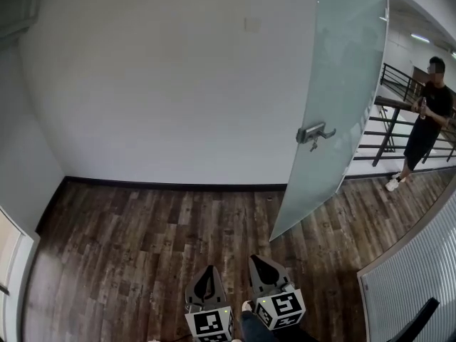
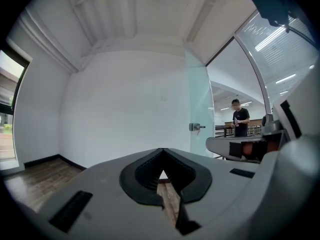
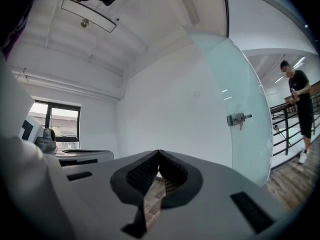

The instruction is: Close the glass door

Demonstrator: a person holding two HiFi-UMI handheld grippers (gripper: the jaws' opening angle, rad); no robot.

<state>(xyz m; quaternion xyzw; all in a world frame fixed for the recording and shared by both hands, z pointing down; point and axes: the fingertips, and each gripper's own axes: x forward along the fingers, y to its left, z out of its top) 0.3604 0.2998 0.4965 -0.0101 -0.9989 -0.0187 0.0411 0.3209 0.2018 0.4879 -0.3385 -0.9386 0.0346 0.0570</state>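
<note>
We hold both grippers low and level over the dark wooden floor [image 1: 142,248], side by side and facing the white wall [image 1: 178,84]. The left gripper [image 1: 209,269] has its jaws pressed together at the tips with nothing between them, and the right gripper [image 1: 258,260] is the same, closed and empty. The frosted glass door [image 1: 342,84] stands swung open ahead and to our right, well apart from both grippers, with its metal lever handle [image 1: 313,132] facing us. Beyond the doorway a person in dark clothes [image 1: 426,112] stands by a black railing [image 1: 388,123].
</note>
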